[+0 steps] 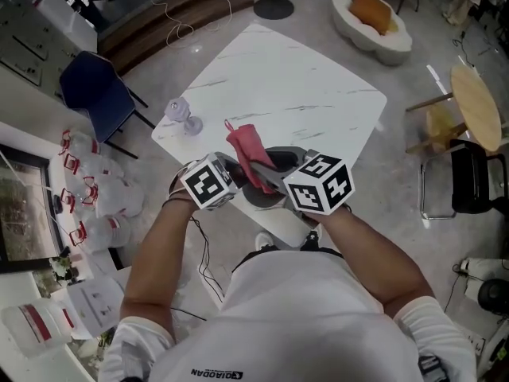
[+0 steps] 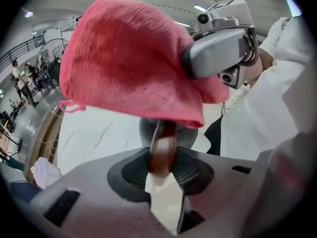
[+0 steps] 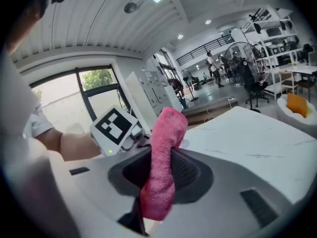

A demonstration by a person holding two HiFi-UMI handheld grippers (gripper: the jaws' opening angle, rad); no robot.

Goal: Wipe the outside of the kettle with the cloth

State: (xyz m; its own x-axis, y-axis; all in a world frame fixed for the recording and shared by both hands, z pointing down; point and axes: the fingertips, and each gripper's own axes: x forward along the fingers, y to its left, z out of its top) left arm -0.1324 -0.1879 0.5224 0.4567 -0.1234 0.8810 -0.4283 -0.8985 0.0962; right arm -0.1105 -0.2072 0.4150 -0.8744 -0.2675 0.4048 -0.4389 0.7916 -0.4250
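- Our left gripper (image 2: 162,165) is clenched on a brown handle (image 2: 162,150). We judge it to be the handle of the kettle (image 2: 185,137), whose grey body shows just beyond these fingers.
- Our right gripper (image 3: 158,182) grasps the cloth (image 3: 166,133). One folded end is squeezed between its fingers and the rest stands out past their tips.
- The cloth hangs over the kettle, just above the left fingers, and seems to lie on its top. We cannot tell for sure that it touches.
- Both grippers are close together, above the near edge of the table (image 1: 302,86).
- Progress, as we judge it: the kettle and the cloth are both in hand, so the wiping can go on. How much of the outside is already wiped we cannot tell, because most of the kettle is hidden and no dirt shows.
- What is left: to rub the cloth round the sides and then put both things down.
- Writing: the shirt (image 1: 302,317) has a small print that seems to read QIAODAN. The cubes (image 1: 208,183) carry only black and white squares. We see no label on the kettle or the cloth.
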